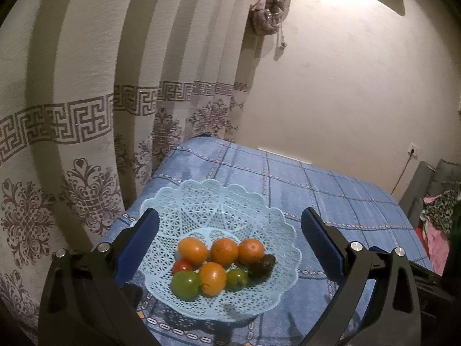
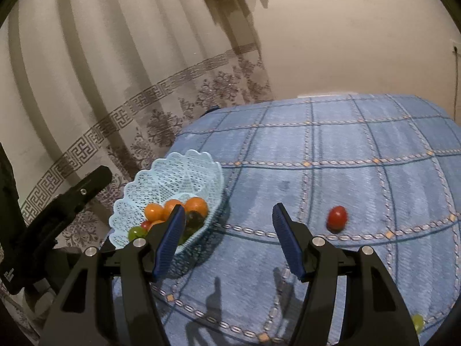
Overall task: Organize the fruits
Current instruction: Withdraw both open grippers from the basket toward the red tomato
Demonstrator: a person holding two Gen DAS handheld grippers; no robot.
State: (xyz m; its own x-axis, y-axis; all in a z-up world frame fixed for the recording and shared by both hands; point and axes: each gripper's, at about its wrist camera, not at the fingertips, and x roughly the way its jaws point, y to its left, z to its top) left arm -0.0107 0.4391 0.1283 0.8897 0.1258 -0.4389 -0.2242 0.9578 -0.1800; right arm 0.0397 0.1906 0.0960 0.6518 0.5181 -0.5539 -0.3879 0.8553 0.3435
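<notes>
Holding four oranges (image 1: 224, 252), the basket (image 1: 201, 201) sits between wide-spread left fingers (image 1: 144, 230).

So the basket (image 1: 222, 201) sits on the table (image 1: 331, 196) near its left edge, right by the curtain (image 1: 72, 115), with the wall (image 1: 345, 86) behind the table. In the basket there's three oranges (image 1: 224, 252) in a back row, a fourth one in front of them, a tomato (image 1: 181, 266) and a couple more fruits around it. Out on the table, well right of the basket, lies a lone tomato (image 2: 336, 217), and another fruit (image 2: 417, 322) way over at the near right edge.
</notes>
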